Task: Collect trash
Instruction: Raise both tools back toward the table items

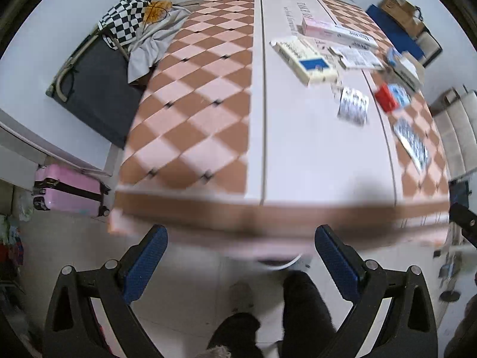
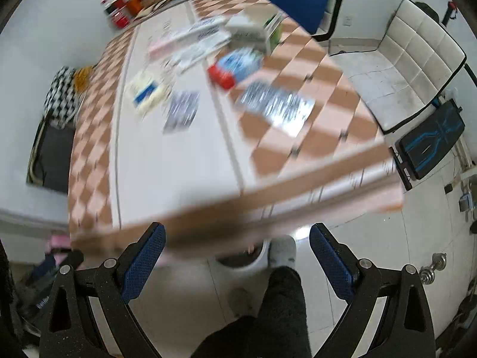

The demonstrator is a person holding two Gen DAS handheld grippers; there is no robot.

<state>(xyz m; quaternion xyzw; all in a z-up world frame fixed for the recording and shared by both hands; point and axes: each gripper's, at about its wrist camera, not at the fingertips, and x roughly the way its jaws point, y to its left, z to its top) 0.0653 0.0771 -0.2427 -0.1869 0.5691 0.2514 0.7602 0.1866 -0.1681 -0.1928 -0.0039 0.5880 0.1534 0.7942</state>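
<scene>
Both tongs stand spread and empty: the left tongs (image 1: 241, 249) and the right tongs (image 2: 237, 247) each sit at the bottom centre of their own view, short of the near edge of the counter (image 1: 313, 155), holding nothing. Both views are smeared, the right wrist view badly.

Step in hand, as judged: the approach, before any first pickup. No trash is gripped yet.

Trash location: all of it lies toward the upper right of the left wrist view, well apart from both tongs. Items noted:
- a cream box with a blue label (image 1: 307, 61), on the white centre strip;
- a pink box (image 1: 334, 31) beyond it, with a printed leaflet (image 1: 356, 56) just beside;
- a silver blister pack (image 1: 353, 106), nearest on the white strip;
- a red and blue box (image 1: 392, 97) to its right;
- a second blister pack (image 1: 413, 143) on the checkered area, right of frame.

In the right wrist view the same second blister pack (image 2: 275, 104) lies centre right, nearer to the right tongs than the other items.

A white bin (image 2: 241, 259) appears partly hidden under the counter edge, near the person's feet; its contents cannot be made out.

Next move, as judged: advance one tongs over the counter edge, come down on a near blister pack with the jaws apart, and close on its thin edge. Flat foil is likely to slip.
</scene>
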